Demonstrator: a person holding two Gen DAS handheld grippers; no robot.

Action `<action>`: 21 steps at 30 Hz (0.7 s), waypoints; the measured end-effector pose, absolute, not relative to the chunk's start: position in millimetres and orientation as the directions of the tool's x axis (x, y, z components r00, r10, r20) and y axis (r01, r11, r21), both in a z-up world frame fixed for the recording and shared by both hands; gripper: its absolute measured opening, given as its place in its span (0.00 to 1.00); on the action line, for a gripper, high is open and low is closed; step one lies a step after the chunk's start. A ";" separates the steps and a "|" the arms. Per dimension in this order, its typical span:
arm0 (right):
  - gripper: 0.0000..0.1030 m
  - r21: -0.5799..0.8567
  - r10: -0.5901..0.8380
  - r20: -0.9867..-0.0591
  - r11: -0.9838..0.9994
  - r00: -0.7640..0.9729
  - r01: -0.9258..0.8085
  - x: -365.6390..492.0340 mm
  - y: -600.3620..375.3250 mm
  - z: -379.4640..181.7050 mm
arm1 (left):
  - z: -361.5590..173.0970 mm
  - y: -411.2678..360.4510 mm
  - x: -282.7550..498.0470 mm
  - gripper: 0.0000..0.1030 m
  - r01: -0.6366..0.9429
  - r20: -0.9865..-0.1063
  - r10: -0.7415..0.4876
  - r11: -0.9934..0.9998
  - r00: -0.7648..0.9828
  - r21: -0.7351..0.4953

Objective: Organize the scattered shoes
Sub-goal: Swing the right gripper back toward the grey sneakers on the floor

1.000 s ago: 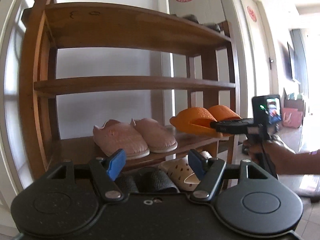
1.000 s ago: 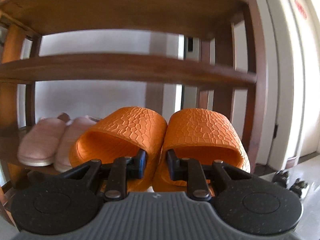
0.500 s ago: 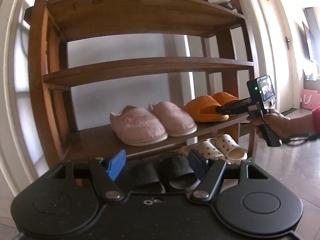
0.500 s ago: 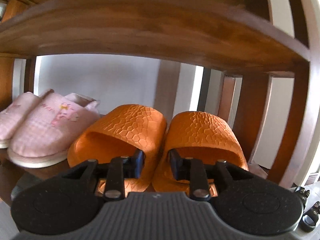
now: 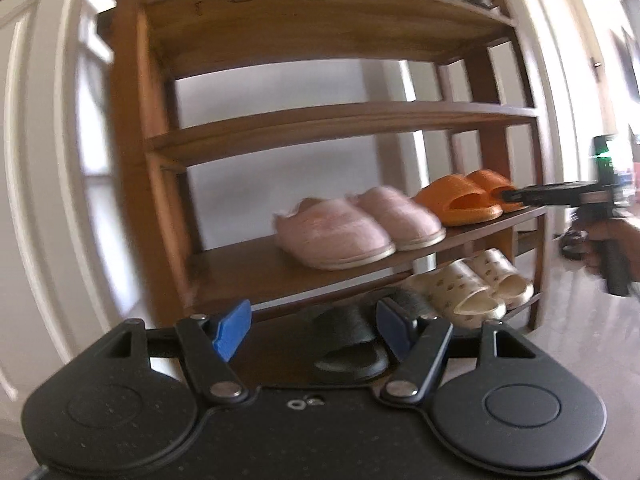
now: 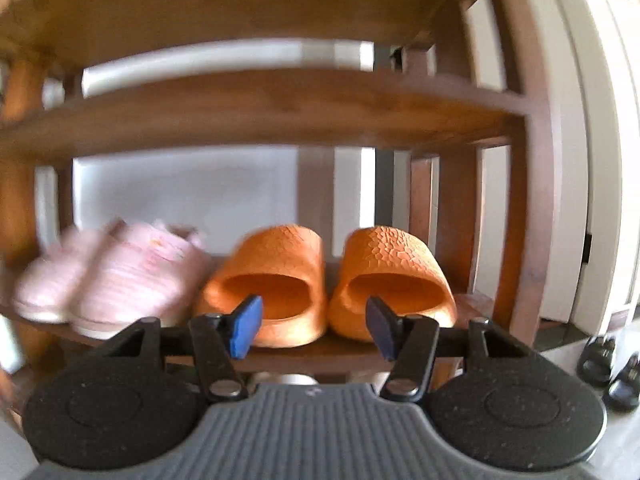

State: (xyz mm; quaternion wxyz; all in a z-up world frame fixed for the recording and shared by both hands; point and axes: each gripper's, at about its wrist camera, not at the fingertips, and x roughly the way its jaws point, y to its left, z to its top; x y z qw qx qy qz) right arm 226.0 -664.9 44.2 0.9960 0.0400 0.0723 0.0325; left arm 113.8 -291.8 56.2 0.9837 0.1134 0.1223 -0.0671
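A pair of orange slides (image 6: 328,280) stands side by side on the wooden rack's third shelf (image 6: 304,354), right of a pair of pink slippers (image 6: 120,276). My right gripper (image 6: 314,326) is open and empty just in front of the slides, apart from them. In the left wrist view the orange slides (image 5: 460,200) and pink slippers (image 5: 352,228) sit on the same shelf, with the right gripper (image 5: 516,196) at the slides' front. My left gripper (image 5: 312,330) is open and empty, held back from the rack.
The shoe rack (image 5: 152,152) stands against a white wall. Its bottom shelf holds black slides (image 5: 352,340) and cream spotted slides (image 5: 468,284). The second shelf (image 5: 320,124) is bare. Dark sandals (image 6: 608,364) lie on the floor right of the rack.
My right gripper has opened, let go of the orange slides and pulled back from the shelf. My left gripper has backed away and swung left; it stays open.
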 end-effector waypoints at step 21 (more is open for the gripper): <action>0.42 0.392 0.832 -0.491 0.477 0.260 -0.787 134.2 -279.8 -24.1 | 58.1 -80.3 24.4 0.68 -0.285 -0.314 0.345 0.932 0.885 0.222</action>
